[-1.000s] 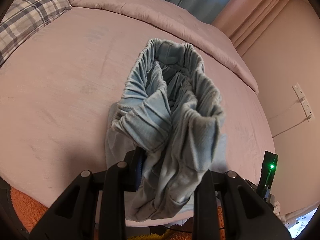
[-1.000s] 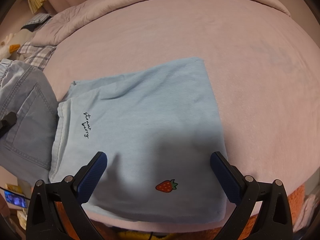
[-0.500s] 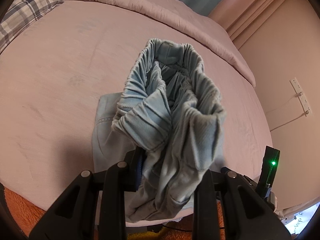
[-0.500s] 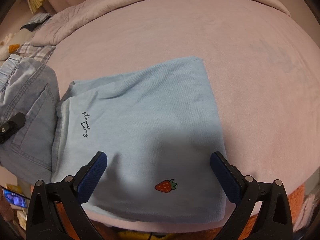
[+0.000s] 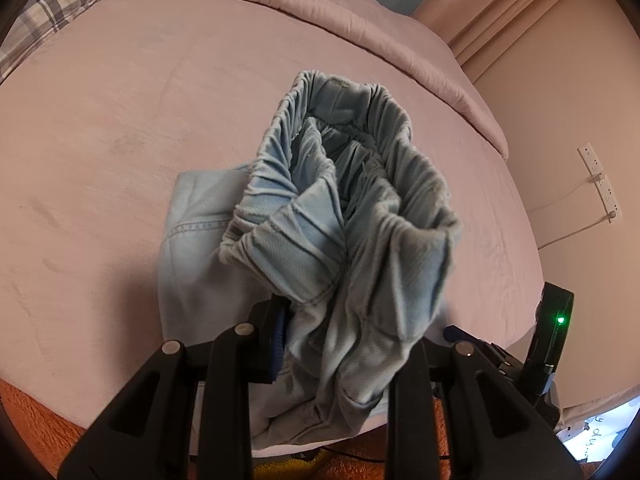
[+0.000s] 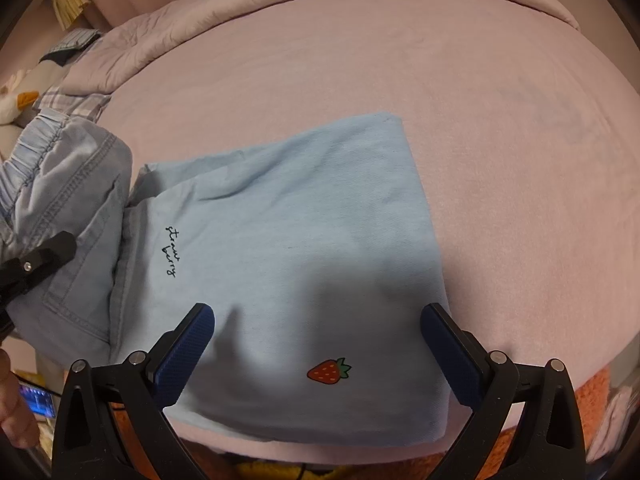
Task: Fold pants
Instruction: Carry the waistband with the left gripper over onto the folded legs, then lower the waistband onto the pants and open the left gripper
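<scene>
Light blue pants lie partly folded on the pink bed; their flat leg part carries a strawberry print and black script. My left gripper is shut on the bunched elastic waistband end and holds it lifted above the bed. In the right wrist view this lifted waist part hangs at the left, with the left gripper's finger on it. My right gripper is open and empty, hovering over the near end of the flat leg part.
A pink quilt is rolled along the far side of the bed, with a plaid pillow at the far left. An orange rug lies below the near bed edge. A wall with sockets stands at the right.
My left gripper has carried the lifted waistband further over the bed, toward the flat leg part. The right gripper has stayed still and open.
</scene>
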